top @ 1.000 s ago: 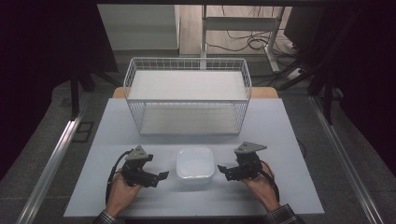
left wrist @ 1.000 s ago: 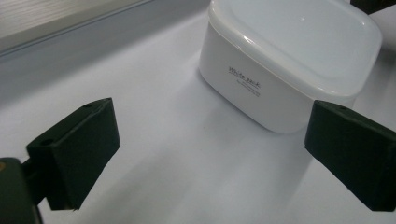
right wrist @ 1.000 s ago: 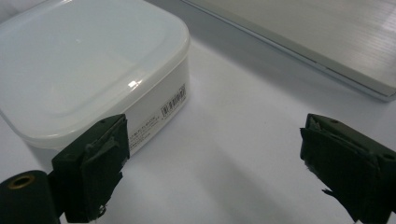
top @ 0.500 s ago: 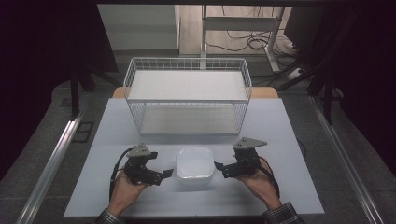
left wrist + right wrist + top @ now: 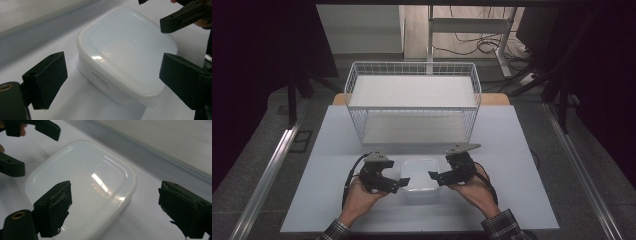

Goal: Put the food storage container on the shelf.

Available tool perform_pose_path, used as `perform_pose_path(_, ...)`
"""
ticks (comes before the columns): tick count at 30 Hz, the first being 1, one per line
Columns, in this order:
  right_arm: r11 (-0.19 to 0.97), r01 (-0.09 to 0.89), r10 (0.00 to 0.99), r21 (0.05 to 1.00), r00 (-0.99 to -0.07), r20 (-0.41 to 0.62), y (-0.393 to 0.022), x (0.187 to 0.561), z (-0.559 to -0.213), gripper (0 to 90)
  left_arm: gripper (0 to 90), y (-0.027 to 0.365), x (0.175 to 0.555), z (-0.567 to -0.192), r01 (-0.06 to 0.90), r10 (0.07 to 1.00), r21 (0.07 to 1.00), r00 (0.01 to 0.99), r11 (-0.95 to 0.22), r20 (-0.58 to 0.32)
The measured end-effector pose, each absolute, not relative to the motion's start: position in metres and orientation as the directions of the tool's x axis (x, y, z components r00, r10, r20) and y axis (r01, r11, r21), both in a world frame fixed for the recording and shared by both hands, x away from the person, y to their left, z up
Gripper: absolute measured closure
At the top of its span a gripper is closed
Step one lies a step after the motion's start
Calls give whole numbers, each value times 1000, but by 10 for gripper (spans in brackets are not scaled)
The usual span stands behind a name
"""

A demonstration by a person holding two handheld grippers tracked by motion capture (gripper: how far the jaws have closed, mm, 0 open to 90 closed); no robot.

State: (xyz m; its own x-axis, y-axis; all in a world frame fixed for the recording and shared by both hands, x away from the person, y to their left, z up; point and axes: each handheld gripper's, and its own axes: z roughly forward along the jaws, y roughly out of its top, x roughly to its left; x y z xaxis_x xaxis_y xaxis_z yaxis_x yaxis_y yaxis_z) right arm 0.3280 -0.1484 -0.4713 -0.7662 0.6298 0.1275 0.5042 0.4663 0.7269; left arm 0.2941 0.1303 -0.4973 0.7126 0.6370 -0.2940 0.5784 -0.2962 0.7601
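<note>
A white plastic container with a smooth lid sits on the table near the front edge. My left gripper hovers at its left edge and my right gripper at its right edge, the two facing each other. In the left gripper view the container lies ahead between the wide jaws of the left gripper, with no pad touching it. The right gripper likewise spans a corner of the container without contact. Both pairs of jaws have just been closing a little and remain open.
A white wire basket stands behind the container, across the middle of the pale table. Metal rails run along both sides of the table. The person's hands and plaid cuffs enter from the bottom.
Both hands have moved inward toward the container, and the jaw tips now reach its left and right edges. The container has not moved.
</note>
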Motion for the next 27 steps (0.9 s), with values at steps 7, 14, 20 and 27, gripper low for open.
perform_pose_path(7,474,585,624,659,-750,218,-145,330,-481,220,115,124,298,-510,622,599,720,715,-307,-361)
perform_pose_path(14,426,640,613,640,-724,316,-156,322,-481,393,291,134,291,-510,666,562,690,698,-283,-443)
perform_pose_path(20,370,666,614,648,-698,367,-173,309,-477,620,592,143,275,-502,650,572,718,697,-249,-432)
perform_pose_path(27,356,616,658,703,-699,279,-172,298,-471,772,808,144,268,-500,622,639,750,675,-225,-368)
